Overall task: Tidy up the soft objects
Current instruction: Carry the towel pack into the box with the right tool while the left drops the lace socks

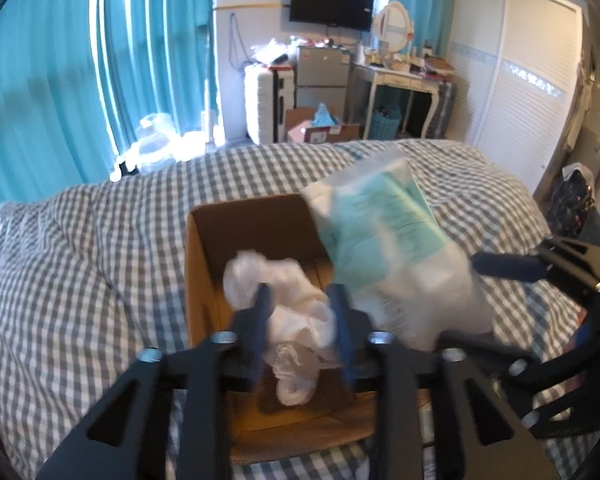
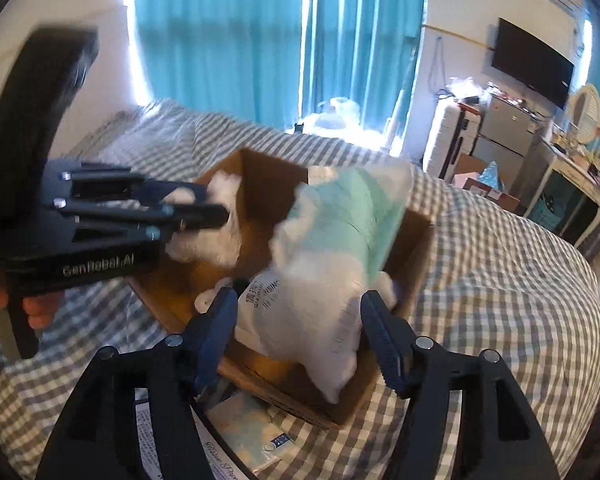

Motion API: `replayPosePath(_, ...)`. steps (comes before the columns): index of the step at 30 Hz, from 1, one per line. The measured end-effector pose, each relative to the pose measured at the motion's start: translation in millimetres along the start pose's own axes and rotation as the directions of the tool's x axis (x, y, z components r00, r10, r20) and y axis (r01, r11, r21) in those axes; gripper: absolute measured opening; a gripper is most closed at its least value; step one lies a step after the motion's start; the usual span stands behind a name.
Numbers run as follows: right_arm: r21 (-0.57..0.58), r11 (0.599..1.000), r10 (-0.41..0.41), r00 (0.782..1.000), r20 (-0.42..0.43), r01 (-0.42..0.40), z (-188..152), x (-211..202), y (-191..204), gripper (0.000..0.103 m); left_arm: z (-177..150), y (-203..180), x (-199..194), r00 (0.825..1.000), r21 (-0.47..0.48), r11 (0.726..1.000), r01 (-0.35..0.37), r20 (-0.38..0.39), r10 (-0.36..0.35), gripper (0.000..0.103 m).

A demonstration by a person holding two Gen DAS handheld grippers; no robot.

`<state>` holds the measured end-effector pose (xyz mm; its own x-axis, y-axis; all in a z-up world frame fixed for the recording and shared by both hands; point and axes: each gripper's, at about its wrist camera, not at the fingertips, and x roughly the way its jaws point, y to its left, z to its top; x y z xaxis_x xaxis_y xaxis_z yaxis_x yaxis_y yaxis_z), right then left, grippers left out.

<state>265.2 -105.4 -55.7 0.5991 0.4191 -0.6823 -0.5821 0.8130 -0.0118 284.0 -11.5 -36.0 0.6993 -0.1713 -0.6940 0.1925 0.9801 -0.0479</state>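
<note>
The left tool [image 1: 300, 312], low centre of the left view, is closed on a crumpled white plastic bag [image 1: 288, 312] over the open brown cardboard box [image 1: 204, 264] on the grey-checked bed [image 1: 80, 260]. The right tool [image 2: 296, 332] is spread wide, and the clear plastic pack with mint-green contents [image 2: 332, 248] sits between its fingers; I cannot tell whether they touch it. The pack leans on the box's far-right rim, half in. It could tip out onto the bed, or the soft bedding could let the box tilt.
</note>
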Motion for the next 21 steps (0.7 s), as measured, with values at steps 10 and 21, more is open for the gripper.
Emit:
replayPosePath(10, 0.04, 0.994, -0.1, 0.992, 0.073, 0.097, 7, -72, -1, 0.065, -2, -1, -58, 0.992, -0.035, 0.996, -0.077, 0.097, 0.08, 0.06)
replayPosePath(21, 0.009, 0.987, -0.161, 0.981, 0.111, 0.161, 1, -182, 61, 0.092, -28, -3, -158, 0.973, -0.081, 0.99, -0.112, 0.193, 0.126, 0.073)
